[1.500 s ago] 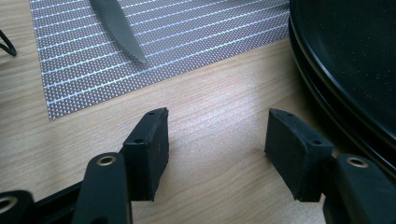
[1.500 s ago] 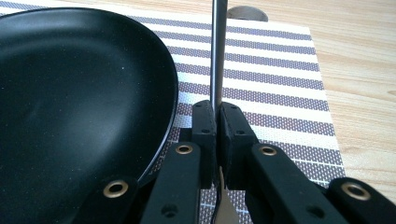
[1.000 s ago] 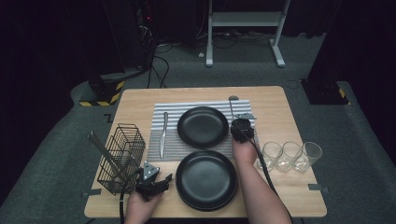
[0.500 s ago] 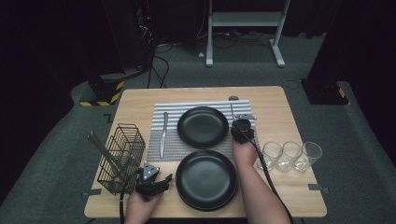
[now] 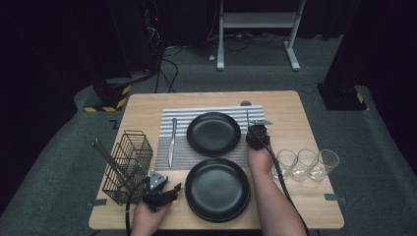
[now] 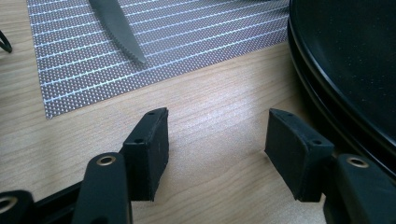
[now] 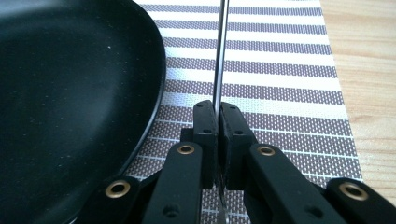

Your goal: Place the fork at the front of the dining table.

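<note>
My right gripper (image 5: 254, 126) (image 7: 217, 106) is shut on the thin handle of a metal spoon (image 5: 246, 109) (image 7: 219, 56). The spoon lies along the right side of the striped placemat (image 5: 211, 111) (image 7: 280, 70), beside the far black plate (image 5: 214, 132) (image 7: 70, 93). Its rounded end points away from me. My left gripper (image 5: 169, 189) (image 6: 218, 116) stands open over bare wood at the table's front left. Nothing is between its pads. The near black plate (image 5: 216, 189) (image 6: 350, 56) lies just to its right. A knife (image 5: 172, 140) (image 6: 116, 28) rests on the mat's left part.
A black wire basket (image 5: 129, 164) with long utensils in it stands at the table's left edge. Three clear glasses (image 5: 305, 164) line up at the right, close to my right forearm. The wooden table (image 5: 305, 196) has open surface at the front right.
</note>
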The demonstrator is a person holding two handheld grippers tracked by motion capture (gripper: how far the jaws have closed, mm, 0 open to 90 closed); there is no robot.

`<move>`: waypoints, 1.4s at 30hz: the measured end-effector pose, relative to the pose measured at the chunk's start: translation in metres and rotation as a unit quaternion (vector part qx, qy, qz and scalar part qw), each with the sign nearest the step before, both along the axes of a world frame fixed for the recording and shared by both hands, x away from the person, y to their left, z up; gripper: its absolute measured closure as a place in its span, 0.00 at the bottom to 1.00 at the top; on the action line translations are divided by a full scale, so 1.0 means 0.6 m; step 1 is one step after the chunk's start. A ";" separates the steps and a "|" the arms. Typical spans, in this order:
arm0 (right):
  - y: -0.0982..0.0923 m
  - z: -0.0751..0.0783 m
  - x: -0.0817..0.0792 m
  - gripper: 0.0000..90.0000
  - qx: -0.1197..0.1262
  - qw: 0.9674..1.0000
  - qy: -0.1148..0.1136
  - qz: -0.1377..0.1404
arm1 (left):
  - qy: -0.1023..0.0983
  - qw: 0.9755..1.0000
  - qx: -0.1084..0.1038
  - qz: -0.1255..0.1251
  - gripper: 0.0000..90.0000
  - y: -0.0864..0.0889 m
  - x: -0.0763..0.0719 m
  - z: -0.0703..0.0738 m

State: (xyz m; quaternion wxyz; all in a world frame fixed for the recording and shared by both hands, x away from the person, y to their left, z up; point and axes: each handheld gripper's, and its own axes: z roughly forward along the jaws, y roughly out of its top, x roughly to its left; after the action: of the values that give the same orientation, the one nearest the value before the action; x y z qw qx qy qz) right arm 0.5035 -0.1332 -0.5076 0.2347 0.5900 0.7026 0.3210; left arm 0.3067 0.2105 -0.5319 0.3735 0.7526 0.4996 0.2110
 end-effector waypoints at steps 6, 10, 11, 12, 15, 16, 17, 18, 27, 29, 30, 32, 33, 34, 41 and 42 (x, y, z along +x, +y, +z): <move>-0.001 -0.004 0.004 0.96 0.003 1.000 0.011 -0.006 | 0.000 1.000 -0.001 -0.001 0.44 0.000 0.000 0.000; -0.002 -0.003 0.004 0.96 -0.003 1.000 0.016 -0.005 | 0.000 1.000 -0.001 -0.004 0.45 0.000 0.002 0.000; -0.002 -0.003 0.004 0.96 -0.003 1.000 0.016 -0.005 | 0.000 1.000 -0.001 -0.004 0.45 0.000 0.002 0.000; -0.002 -0.003 0.004 0.96 -0.004 1.000 0.016 -0.004 | 0.001 1.000 -0.001 -0.004 0.45 0.000 0.002 0.000; -0.003 -0.002 0.004 0.96 -0.001 1.000 0.015 -0.006 | 0.001 1.000 -0.004 -0.005 0.44 0.001 0.002 0.000; -0.004 -0.001 0.004 0.96 0.001 1.000 0.011 -0.004 | 0.002 1.000 -0.005 -0.004 0.44 0.001 0.002 0.000; -0.004 0.000 0.004 0.96 0.000 1.000 0.009 -0.004 | 0.002 1.000 -0.006 -0.004 0.44 0.001 0.002 0.000; -0.004 0.000 0.004 0.96 0.001 1.000 0.007 -0.003 | 0.002 1.000 -0.006 -0.004 0.44 0.001 0.002 0.000; -0.001 -0.005 0.006 0.96 0.001 1.000 0.007 -0.005 | 0.003 1.000 -0.008 -0.006 0.44 0.002 0.002 0.000; -0.002 -0.006 0.007 0.96 0.000 1.000 0.009 -0.009 | 0.003 1.000 -0.009 -0.006 0.44 0.002 0.002 0.000; -0.002 -0.007 0.008 0.96 0.000 1.000 0.010 -0.011 | 0.003 1.000 -0.009 -0.006 0.44 0.002 0.002 0.000; -0.002 -0.010 0.010 0.96 -0.002 1.000 0.011 -0.013 | 0.003 1.000 -0.007 -0.008 0.45 0.002 0.002 0.000; -0.002 -0.011 0.010 0.96 -0.002 1.000 0.011 -0.013 | 0.003 1.000 -0.007 -0.008 0.45 0.002 0.002 0.000; -0.002 -0.011 0.010 0.96 -0.002 1.000 0.011 -0.013 | 0.003 1.000 -0.007 -0.008 0.45 0.002 0.002 0.000; 0.002 -0.020 0.014 0.96 -0.005 1.000 0.020 -0.018 | 0.002 1.000 -0.010 -0.007 0.45 0.001 0.003 0.000; 0.002 -0.020 0.014 0.95 -0.005 1.000 0.020 -0.017 | 0.003 1.000 -0.010 -0.007 0.44 0.001 0.003 0.000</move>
State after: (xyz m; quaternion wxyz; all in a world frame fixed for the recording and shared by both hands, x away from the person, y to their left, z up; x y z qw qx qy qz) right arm 0.5119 -0.1317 -0.5194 0.2290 0.6069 0.6987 0.3017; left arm 0.3085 0.2112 -0.5320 0.3814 0.7529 0.4974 0.2008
